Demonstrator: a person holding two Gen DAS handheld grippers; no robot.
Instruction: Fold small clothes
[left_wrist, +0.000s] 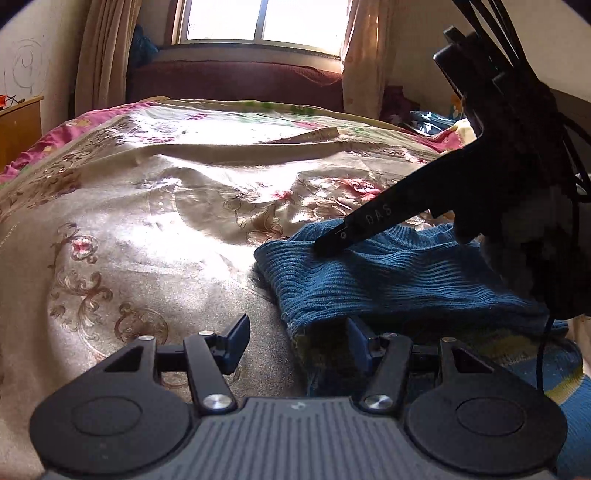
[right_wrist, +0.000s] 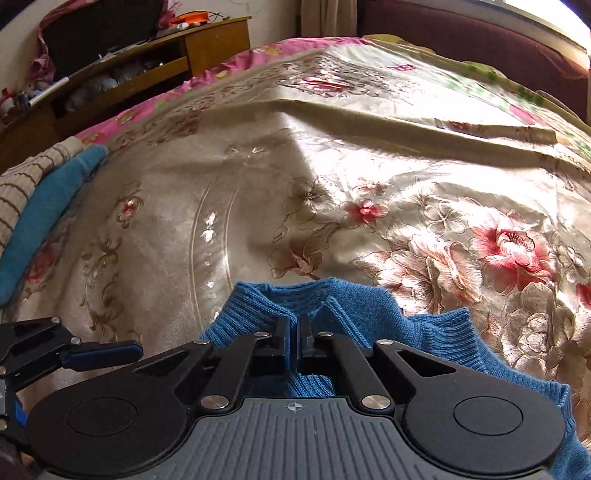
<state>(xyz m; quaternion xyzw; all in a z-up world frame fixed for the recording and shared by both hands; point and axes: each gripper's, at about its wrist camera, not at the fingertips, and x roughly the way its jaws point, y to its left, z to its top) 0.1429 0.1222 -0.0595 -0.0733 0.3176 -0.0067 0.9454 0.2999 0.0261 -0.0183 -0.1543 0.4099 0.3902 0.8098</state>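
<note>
Blue ribbed knitwear — a small sweater (right_wrist: 354, 306) — lies on the floral bedspread (right_wrist: 258, 192) at the near edge of the bed. Your right gripper (right_wrist: 295, 334) has its fingers pressed together over the garment's upper fold; whether they pinch fabric appears likely but cannot be confirmed. Your left gripper (left_wrist: 295, 341) holds its fingers spread, one finger (left_wrist: 357, 332) at the sweater's near hem — the other over bare bedspread.

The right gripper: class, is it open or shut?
Shut. The right gripper has its fingers together, pinching a ridge of the blue knitted sweater on the bed.
</note>
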